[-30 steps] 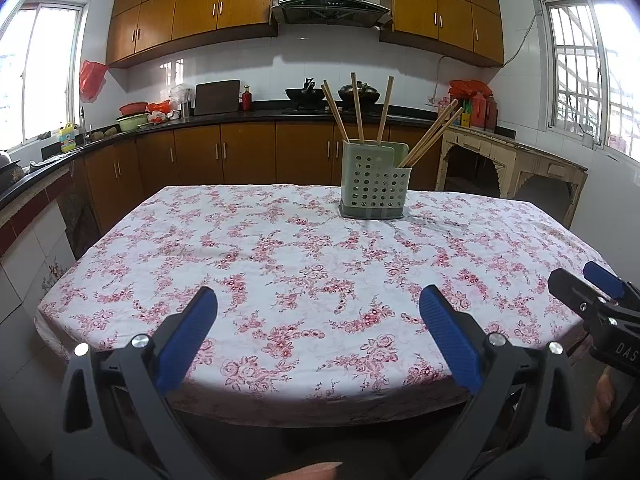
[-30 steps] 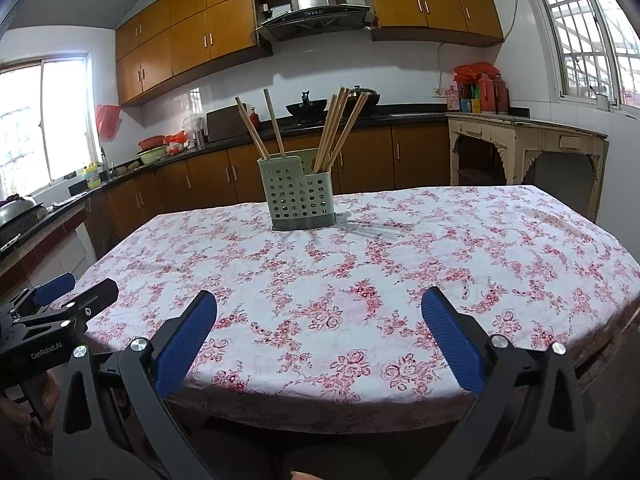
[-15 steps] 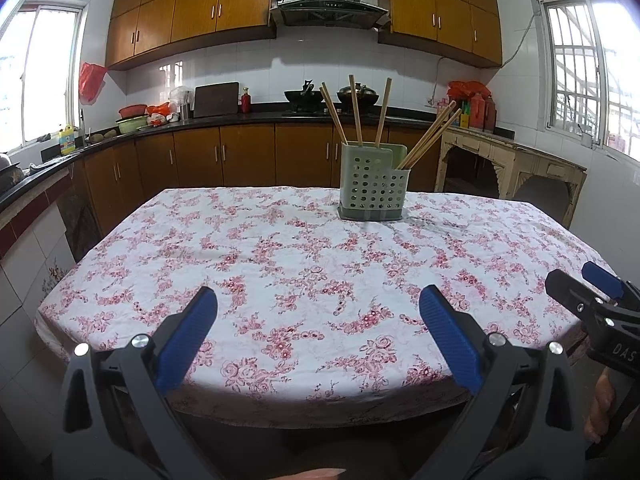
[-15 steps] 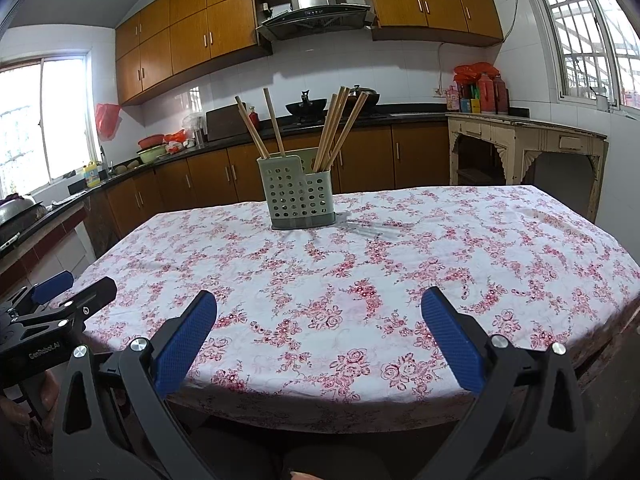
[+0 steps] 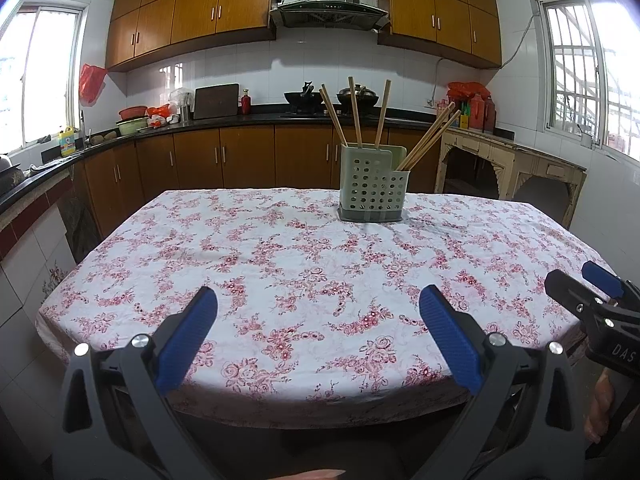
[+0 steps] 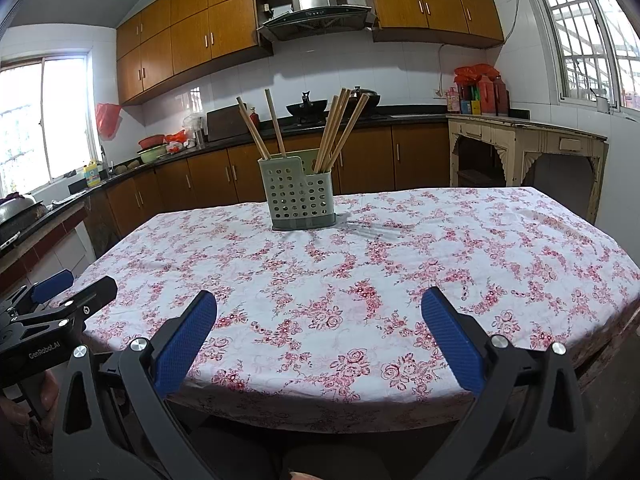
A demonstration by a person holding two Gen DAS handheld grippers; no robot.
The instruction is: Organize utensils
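Utensil holder (image 5: 373, 184) marginally lower in left view, perhaps slight camera tilt.

Your left black gripper with blue ribbed pads (image 5: 318, 336): jaws spread wide, empty. Your right black gripper, blue-padded too (image 6: 319, 334): same, level, side by side.

Table (image 5: 120, 280): covered by a white cloth with red flowers.
On it: green perforated holder (image 5: 372, 196), upright, chopsticks (image 5: 354, 112) inside.
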